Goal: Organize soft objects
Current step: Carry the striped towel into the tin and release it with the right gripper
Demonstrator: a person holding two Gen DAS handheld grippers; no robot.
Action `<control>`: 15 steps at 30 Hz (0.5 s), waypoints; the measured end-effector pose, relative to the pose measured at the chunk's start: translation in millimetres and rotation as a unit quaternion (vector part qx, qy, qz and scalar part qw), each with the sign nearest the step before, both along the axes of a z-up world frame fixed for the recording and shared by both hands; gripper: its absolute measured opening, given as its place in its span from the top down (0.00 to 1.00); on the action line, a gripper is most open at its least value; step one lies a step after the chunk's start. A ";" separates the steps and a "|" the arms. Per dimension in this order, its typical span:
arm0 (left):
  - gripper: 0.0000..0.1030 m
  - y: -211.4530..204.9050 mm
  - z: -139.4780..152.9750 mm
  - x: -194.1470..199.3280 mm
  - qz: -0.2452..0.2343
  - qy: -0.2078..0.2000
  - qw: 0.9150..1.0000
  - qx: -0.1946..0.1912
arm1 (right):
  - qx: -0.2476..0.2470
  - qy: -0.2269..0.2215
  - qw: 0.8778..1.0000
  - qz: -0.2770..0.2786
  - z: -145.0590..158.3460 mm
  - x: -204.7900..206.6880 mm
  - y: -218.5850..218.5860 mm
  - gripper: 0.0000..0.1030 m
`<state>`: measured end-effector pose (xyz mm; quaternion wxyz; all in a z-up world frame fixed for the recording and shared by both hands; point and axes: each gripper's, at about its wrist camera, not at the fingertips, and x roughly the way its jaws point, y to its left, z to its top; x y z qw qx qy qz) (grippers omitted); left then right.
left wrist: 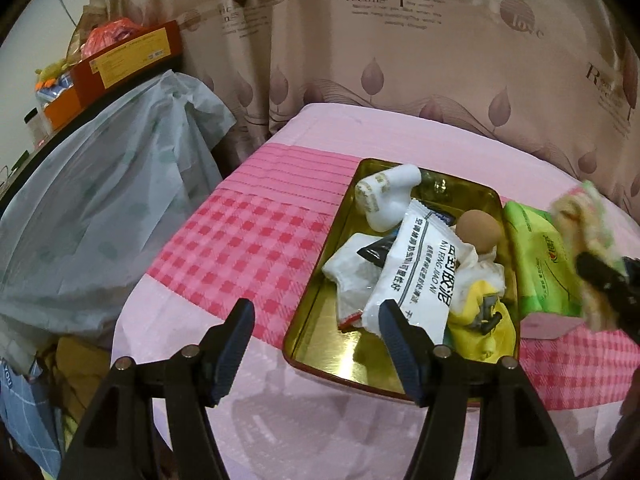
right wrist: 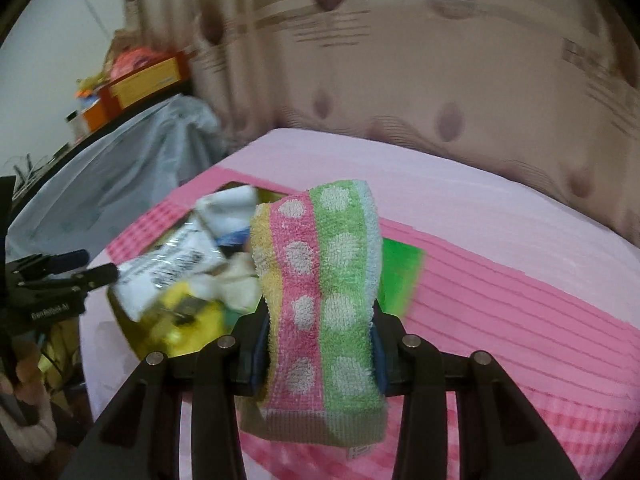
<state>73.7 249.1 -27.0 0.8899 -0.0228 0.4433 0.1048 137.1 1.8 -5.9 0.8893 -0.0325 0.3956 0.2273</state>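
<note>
Showing towel (right wrist: 320, 288) stripes: right wrist only

A pink-clothed table (left wrist: 248, 240) — perhaps a bed — bears a gold tray (left wrist: 320, 344) and a green tissue pack (left wrist: 536, 264).

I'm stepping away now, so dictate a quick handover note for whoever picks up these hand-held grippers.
Left hand-held gripper: open, empty, above the near end of the gold tray.
Right hand-held gripper: shut on the striped dotted towel, held up over the pink cloth.
Done: white sock, white packet and yellow item lie in the tray.
Left: place the towel; green tissue pack is beside the tray.
</note>
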 end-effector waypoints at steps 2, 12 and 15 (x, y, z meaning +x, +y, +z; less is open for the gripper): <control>0.36 1.4 -0.4 0.2 0.002 0.000 1.000 0.000 | -0.006 -0.002 1.000 0.015 -0.7 2.1 18.0 0.64; 0.36 3.6 -1.2 2.6 0.006 -0.002 1.000 0.000 | -0.019 0.012 0.999 0.032 -14.2 32.8 82.4 0.63; 0.36 6.0 -2.1 3.1 0.009 -0.003 1.000 -0.002 | -0.025 0.018 0.999 0.030 -19.7 43.1 89.8 0.61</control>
